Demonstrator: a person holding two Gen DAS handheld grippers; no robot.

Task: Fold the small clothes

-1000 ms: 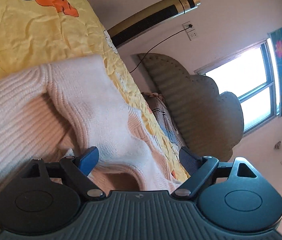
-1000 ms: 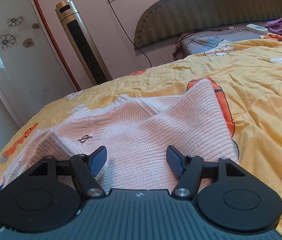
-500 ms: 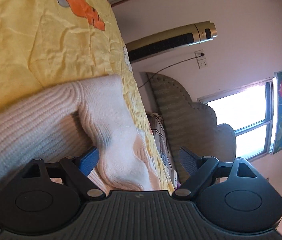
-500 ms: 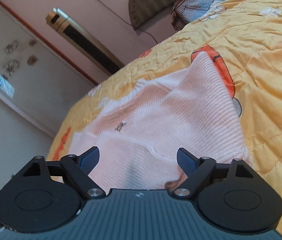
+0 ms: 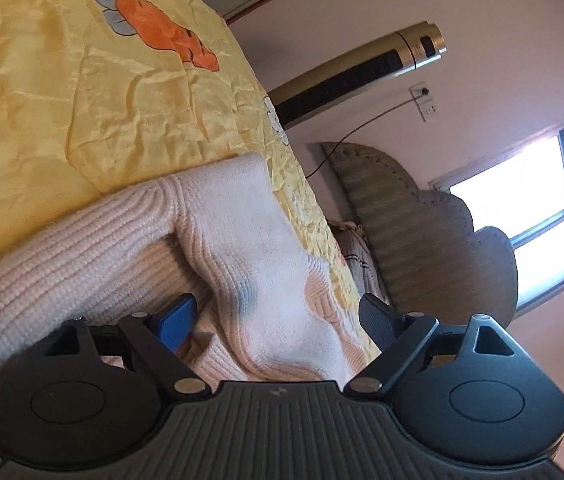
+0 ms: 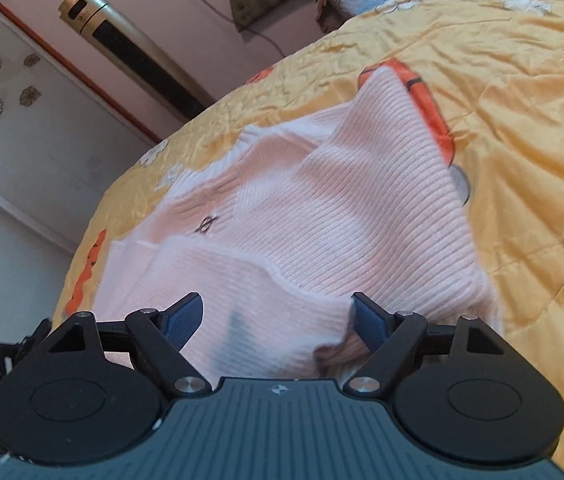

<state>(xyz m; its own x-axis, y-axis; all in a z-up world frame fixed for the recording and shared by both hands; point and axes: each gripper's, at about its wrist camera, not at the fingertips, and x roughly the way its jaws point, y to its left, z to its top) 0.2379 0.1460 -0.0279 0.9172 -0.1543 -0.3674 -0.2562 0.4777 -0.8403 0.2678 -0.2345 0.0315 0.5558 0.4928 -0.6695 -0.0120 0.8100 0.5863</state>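
Observation:
A pale pink ribbed knit sweater (image 6: 361, 200) lies rumpled on the yellow bedspread (image 6: 521, 100), with a small dark emblem on its front. My right gripper (image 6: 278, 316) hangs low over the near edge. Its jaws are closing with a raised fold of knit between them, and the blue pads stand apart from the cloth. In the left wrist view the sweater (image 5: 242, 240) fills the lower left, with a thick folded band running between the fingers. My left gripper (image 5: 278, 316) is open wide around that band. Its left pad (image 5: 176, 316) sits against the knit and the right pad is clear of it.
A gold and black tower fan (image 6: 138, 56) stands by the wall beyond the bed's edge, also in the left wrist view as the fan (image 5: 361, 72). A padded headboard (image 5: 421, 232), a bright window (image 5: 521, 208) and a wall socket (image 5: 427, 100) lie behind. The bedspread (image 5: 62, 100) carries orange carrot prints.
The right gripper's jaws have widened and its view has rolled, tilting the bed. The left view has tilted slightly, and the knitted band stays between its open fingers.

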